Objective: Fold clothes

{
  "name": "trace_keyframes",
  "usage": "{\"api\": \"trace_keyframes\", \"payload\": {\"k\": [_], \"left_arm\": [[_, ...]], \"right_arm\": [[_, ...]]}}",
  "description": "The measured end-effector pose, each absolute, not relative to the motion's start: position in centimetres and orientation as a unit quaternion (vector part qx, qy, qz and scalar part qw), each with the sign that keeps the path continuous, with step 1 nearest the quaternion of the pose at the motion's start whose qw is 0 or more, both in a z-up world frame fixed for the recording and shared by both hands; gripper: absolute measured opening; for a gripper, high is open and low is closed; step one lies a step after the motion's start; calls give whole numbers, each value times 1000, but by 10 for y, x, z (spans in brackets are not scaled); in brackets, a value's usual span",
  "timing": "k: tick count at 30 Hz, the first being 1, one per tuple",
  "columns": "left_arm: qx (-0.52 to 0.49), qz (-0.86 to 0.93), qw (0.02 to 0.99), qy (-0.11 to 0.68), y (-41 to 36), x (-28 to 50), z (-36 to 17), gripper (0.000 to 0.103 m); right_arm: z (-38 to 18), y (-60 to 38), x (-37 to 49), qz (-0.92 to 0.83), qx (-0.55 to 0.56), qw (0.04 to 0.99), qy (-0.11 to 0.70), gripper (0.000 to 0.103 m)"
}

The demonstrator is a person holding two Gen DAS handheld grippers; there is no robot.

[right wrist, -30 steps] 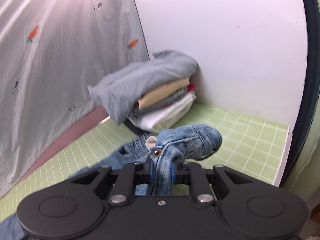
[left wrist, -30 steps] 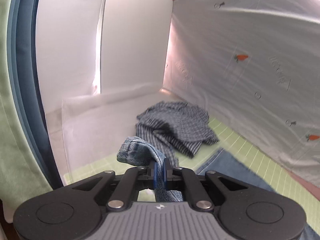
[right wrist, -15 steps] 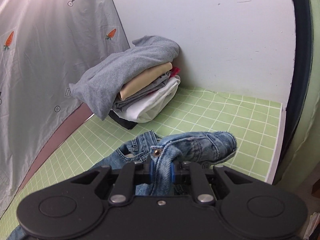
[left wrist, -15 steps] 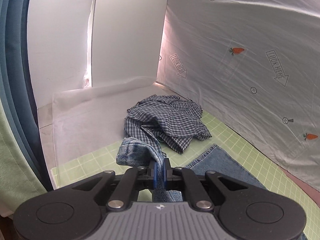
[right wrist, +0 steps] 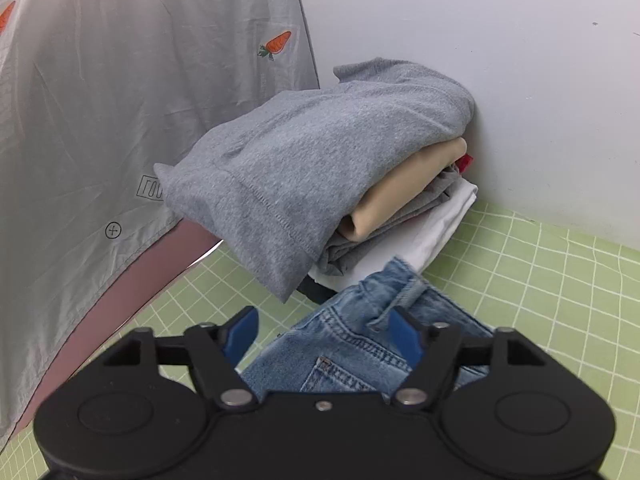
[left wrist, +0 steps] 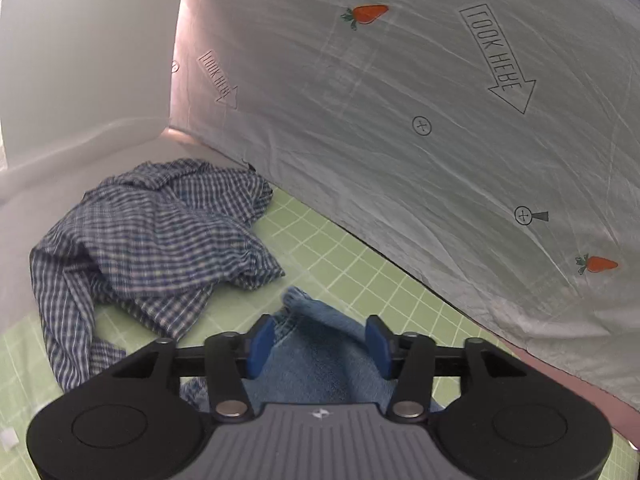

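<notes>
Both tools had just let go — left tool [left wrist: 316, 346] and right tool [right wrist: 320, 338] gaped wide, gripping nothing, over the jeans [right wrist: 360, 344] now lying on the green counter [right wrist: 560, 300] — suggesting one fold was laid down

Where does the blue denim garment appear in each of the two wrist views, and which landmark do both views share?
Left wrist view: the blue denim garment lies bottom centre, between the open left gripper fingers.
Right wrist view: it lies bottom centre-right, under the open right gripper.
Shared landmark: the white carrot-printed cloth backdrop, also the green grid mat.
</notes>
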State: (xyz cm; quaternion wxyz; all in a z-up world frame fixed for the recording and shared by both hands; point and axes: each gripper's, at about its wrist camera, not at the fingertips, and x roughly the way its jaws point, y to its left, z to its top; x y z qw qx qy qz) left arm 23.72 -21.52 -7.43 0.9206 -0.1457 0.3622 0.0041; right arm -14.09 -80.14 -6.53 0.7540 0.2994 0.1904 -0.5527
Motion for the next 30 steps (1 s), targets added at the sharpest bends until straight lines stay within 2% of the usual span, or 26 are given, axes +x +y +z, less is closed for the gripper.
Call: {"api": "trace_keyframes", "payload": {"k": [1, 7, 12, 15, 17, 18, 20, 21, 22, 23, 24, 25, 26, 27, 30], "left_arm": [[-147, 15, 916, 373, -208, 231, -82, 76], [-185, 66, 858, 475, -161, 209, -148, 76], [-195, 55, 853, 481, -167, 219, -169, 76], [-200, 46, 852, 482, -172, 225, -178, 83], [-185, 46, 857, 479, -180, 231, -180, 84], [-177, 49, 860, 477, -183, 233, -180, 83], [-153, 61, 867, 471, -190, 236, -180, 70], [-139, 68, 870, 468, -194, 237, -179, 52], [-132, 70, 872, 465, -195, 238, -179, 28], [-131, 69, 874, 463, -195, 239, -179, 18], [-132, 68, 874, 462, -193, 239, -179, 11], [-135, 66, 874, 461, -191, 238, -179, 10], [-134, 61, 876, 459, -189, 236, -177, 9], [-132, 58, 880, 453, -187, 232, -174, 9], [-101, 46, 891, 440, -183, 214, -161, 8]], "right_arm": [[-70, -788, -146, -555, 306, 749, 196, 89], [-116, -738, -185, -584, 361, 687, 239, 89], [-148, -723, -210, -597, 430, 638, 226, 89], [-157, -725, -212, -589, 459, 633, 205, 89], [-162, -728, -211, -584, 475, 628, 195, 89], [-165, -730, -209, -580, 485, 625, 194, 89], [-167, -734, -205, -568, 505, 620, 195, 89], [-168, -735, -203, -562, 510, 622, 194, 86], [-168, -736, -202, -556, 512, 626, 192, 77], [-168, -736, -200, -549, 512, 632, 191, 67], [-167, -736, -198, -543, 507, 641, 193, 39], [-166, -737, -196, -538, 498, 651, 197, 19], [-163, -737, -194, -537, 487, 658, 204, 10], [-158, -738, -194, -539, 474, 663, 212, 6], [-144, -737, -197, -543, 429, 685, 228, 4]]}}
